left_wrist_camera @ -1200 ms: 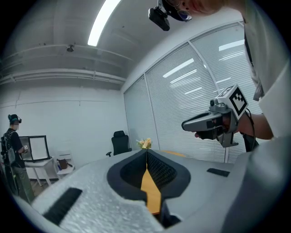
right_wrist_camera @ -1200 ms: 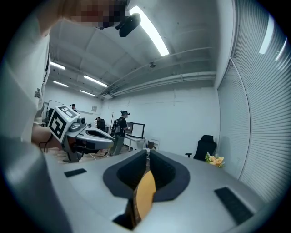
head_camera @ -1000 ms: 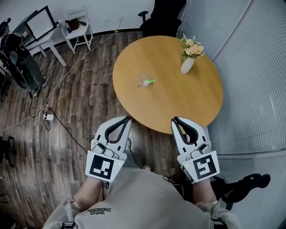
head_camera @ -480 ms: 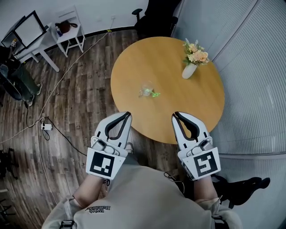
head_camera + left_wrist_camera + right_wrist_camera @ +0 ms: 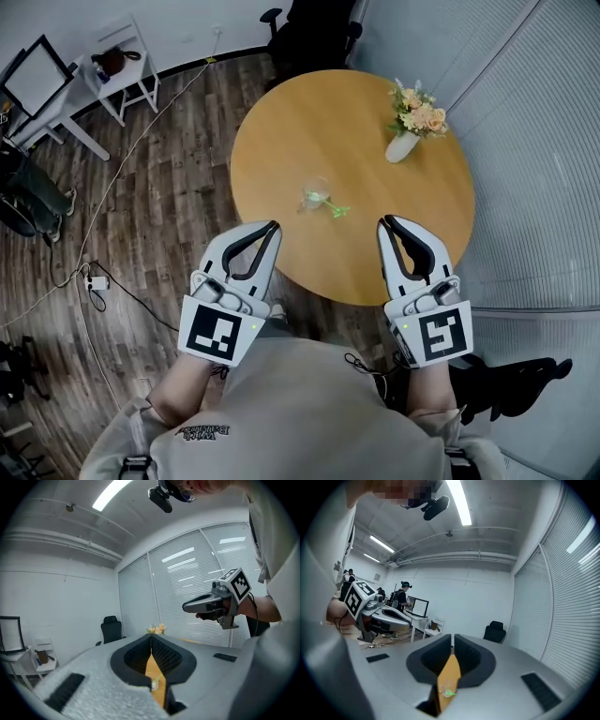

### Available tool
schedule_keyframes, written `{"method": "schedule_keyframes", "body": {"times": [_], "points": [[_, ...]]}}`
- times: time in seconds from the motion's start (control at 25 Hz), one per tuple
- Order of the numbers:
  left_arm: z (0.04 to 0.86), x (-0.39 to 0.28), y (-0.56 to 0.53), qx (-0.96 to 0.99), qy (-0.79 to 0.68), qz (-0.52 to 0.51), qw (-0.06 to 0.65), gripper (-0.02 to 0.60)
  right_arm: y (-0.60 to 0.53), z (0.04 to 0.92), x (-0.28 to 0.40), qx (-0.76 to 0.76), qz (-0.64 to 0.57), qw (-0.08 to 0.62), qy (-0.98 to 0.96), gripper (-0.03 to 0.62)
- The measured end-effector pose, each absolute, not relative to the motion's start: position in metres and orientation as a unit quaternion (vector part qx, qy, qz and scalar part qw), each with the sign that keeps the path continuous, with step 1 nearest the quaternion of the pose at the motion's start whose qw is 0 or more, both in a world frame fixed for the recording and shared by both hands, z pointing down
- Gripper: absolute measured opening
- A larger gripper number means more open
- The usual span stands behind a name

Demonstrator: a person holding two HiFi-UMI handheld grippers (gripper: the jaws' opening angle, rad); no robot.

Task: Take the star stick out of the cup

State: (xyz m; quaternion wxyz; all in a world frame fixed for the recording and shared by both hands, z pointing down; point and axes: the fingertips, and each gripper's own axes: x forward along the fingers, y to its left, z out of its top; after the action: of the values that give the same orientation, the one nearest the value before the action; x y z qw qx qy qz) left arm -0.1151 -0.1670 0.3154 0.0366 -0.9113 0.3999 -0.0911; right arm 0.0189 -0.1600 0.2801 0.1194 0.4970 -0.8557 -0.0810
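A clear cup (image 5: 316, 194) stands on the round wooden table (image 5: 319, 112), toward its near side. The green star stick (image 5: 334, 209) leans out of it toward me, with the star end low over the tabletop. My left gripper (image 5: 273, 226) hovers at the table's near edge, left of the cup, shut and holding nothing. My right gripper (image 5: 386, 221) is over the near edge to the right of the cup, jaws together with only a thin slit, also holding nothing. In the left gripper view the cup (image 5: 154, 682) shows below the shut jaws (image 5: 151, 637). The right gripper view shows cup and green star (image 5: 449, 692) below its tips (image 5: 453, 636).
A white vase of flowers (image 5: 403, 145) stands at the table's far right. A black office chair (image 5: 309, 28) is behind the table. A blind-covered glass wall (image 5: 534, 141) runs close along the right. Cables and a power strip (image 5: 97, 281) lie on the floor at left, and people (image 5: 404, 595) stand by distant desks.
The table and cup have drawn closer in the head view. Both grippers now reach to or over the table's near edge, still shut and holding nothing.
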Motion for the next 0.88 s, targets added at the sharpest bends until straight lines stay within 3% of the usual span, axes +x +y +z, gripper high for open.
{"method": "schedule_keyframes", "body": {"times": [0.88], "points": [[0.305,-0.086,-0.201,-0.899,0.428,-0.085,0.036,0.023,-0.197,0.277,0.045,0.467,-0.099,0.129,-0.869,0.041]]}}
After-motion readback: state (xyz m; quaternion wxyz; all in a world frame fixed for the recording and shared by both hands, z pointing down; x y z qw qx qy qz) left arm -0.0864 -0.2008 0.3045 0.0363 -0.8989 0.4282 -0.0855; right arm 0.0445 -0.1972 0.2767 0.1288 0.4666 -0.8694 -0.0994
